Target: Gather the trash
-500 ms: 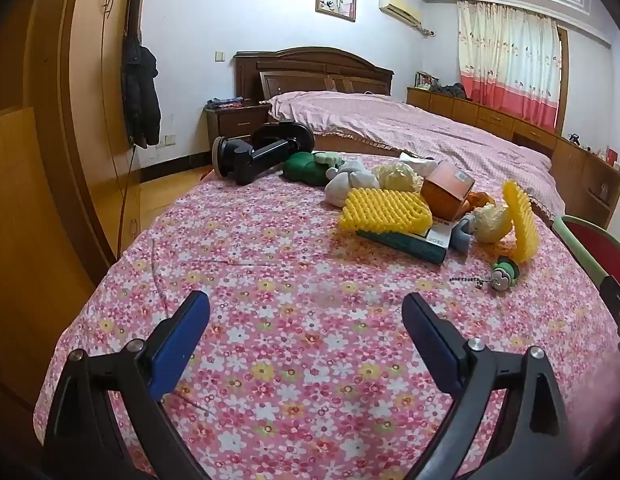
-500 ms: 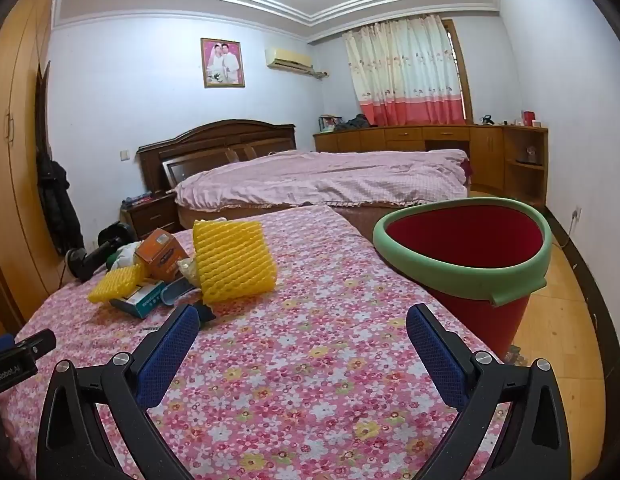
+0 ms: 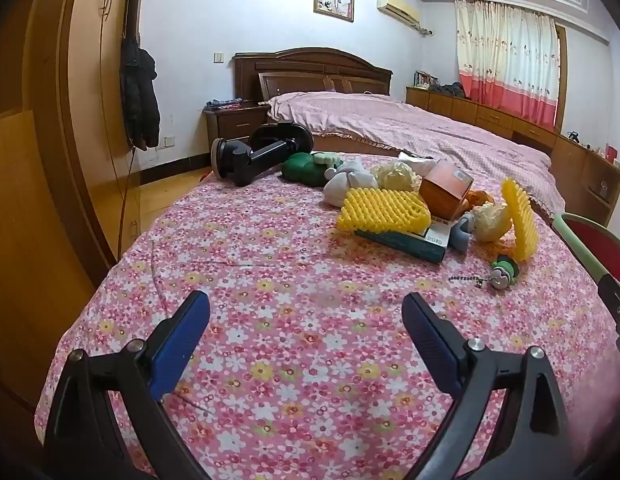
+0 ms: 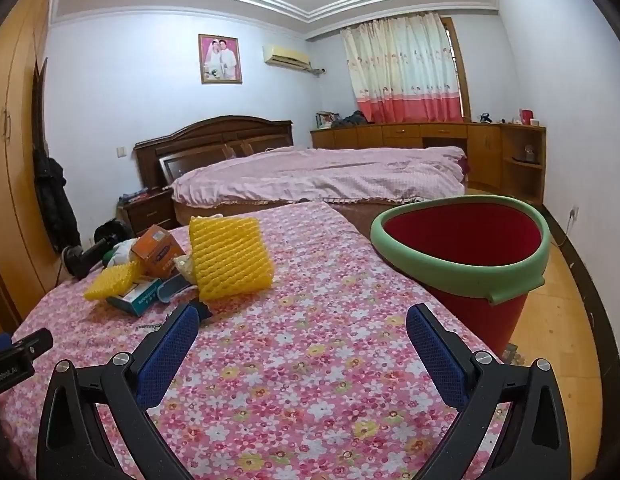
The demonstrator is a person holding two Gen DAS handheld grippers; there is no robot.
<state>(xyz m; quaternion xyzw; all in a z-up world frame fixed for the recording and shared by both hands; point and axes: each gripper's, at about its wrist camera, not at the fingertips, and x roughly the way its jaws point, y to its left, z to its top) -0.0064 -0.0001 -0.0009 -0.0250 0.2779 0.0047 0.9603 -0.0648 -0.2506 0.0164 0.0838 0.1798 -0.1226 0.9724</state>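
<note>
A heap of trash lies on the flowered tablecloth point(image 3: 270, 272): a flat yellow foam net point(image 3: 384, 210), a second yellow foam net point(image 4: 230, 258) standing on edge, an orange carton point(image 3: 446, 188), a teal and white box point(image 3: 414, 242) and crumpled paper point(image 3: 394, 174). A red bin with a green rim point(image 4: 462, 252) stands off the table's right edge. My left gripper point(image 3: 306, 320) hangs open over bare cloth, well short of the heap. My right gripper point(image 4: 302, 332) is open too, empty, with the upright net ahead to its left and the bin ahead to its right.
A black holder point(image 3: 254, 152), green and grey soft toys point(image 3: 310, 168) and a small green keychain figure point(image 3: 504, 272) also lie on the table. Behind it are a bed point(image 4: 318, 176), a wardrobe point(image 3: 50, 140) at left and low cabinets under the curtain.
Both views have shifted only slightly; the grippers stay open and nothing on the table has moved.
</note>
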